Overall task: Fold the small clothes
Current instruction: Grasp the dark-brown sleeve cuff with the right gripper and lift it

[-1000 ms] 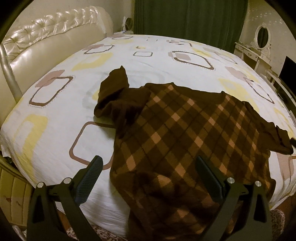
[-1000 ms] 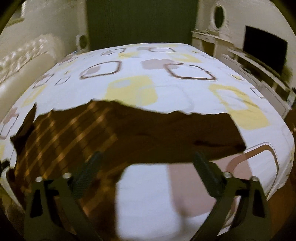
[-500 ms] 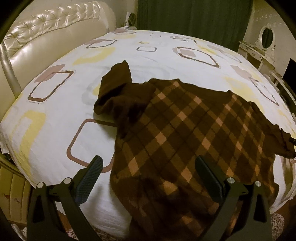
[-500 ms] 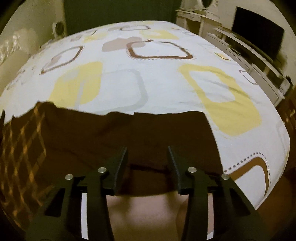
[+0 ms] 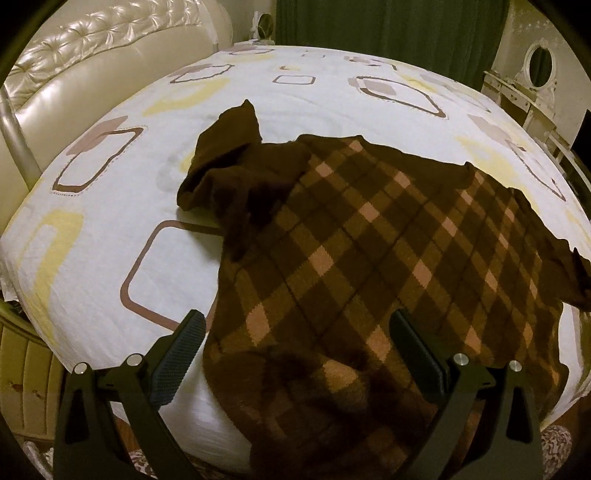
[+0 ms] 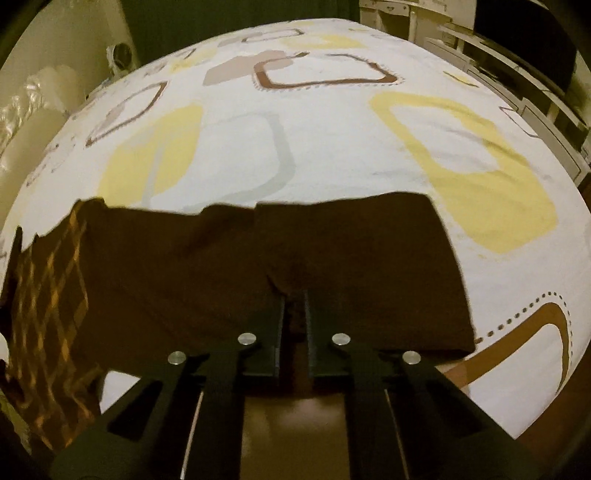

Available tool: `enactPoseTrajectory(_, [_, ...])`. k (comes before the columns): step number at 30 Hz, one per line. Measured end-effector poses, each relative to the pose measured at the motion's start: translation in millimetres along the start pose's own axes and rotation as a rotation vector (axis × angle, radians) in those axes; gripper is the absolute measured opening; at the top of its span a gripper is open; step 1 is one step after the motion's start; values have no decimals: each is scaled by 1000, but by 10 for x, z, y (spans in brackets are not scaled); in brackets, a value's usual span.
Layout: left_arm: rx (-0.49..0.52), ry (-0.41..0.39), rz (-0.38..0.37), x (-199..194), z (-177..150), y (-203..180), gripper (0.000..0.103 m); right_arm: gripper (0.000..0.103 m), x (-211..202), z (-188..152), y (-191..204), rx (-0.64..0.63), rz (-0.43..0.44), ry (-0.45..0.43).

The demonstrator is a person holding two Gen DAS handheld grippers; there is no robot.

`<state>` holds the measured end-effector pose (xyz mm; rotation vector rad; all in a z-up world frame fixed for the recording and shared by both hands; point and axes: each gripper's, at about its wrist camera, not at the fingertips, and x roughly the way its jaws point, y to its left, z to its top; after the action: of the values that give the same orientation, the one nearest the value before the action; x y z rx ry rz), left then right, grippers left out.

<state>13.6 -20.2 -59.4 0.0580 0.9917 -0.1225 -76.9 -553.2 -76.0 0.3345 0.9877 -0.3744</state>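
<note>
A brown sweater with a tan diamond check (image 5: 369, 229) lies spread on the bed's patterned sheet (image 5: 110, 184). One plain brown sleeve is bunched at its upper left (image 5: 229, 162). My left gripper (image 5: 295, 317) hangs open over the sweater's near hem, the left finger over bare sheet and the right finger over fabric. In the right wrist view the other plain brown sleeve (image 6: 332, 251) lies flat, with the checked body (image 6: 48, 295) at the left. My right gripper (image 6: 293, 295) is closing its jaws on a pinch of that sleeve's near edge, with fabric between the pads.
A cream tufted headboard (image 5: 74, 55) runs along the left, and green curtains (image 5: 388, 29) hang behind the bed. A white dressing table with an oval mirror (image 5: 535, 74) stands at the right. A dark screen (image 6: 524, 44) sits on a low unit beyond the sheet (image 6: 295, 129). The bed's near edge drops off under both grippers.
The right gripper swung over to the plain sleeve, came down, and went from wide open to pinched on its near edge. The left gripper eased slightly lower over the hem and stayed open.
</note>
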Motion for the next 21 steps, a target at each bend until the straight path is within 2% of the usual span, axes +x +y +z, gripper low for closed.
enactPoseTrajectory(5, [10, 1, 8, 10, 4, -44, 99, 7, -325, 124, -267, 44, -15, -100])
enactPoseTrajectory(11, [8, -3, 1, 15, 23, -91, 99, 7, -624, 288, -1060, 162, -87, -177])
enactPoseTrajectory(16, [0, 1, -5, 40, 50, -152, 99, 6, -619, 255, -1790, 286, -114, -171])
enactPoseTrajectory(21, [-2, -4, -13, 55, 83, -230, 99, 6, -402, 64, -2286, 381, -127, -106])
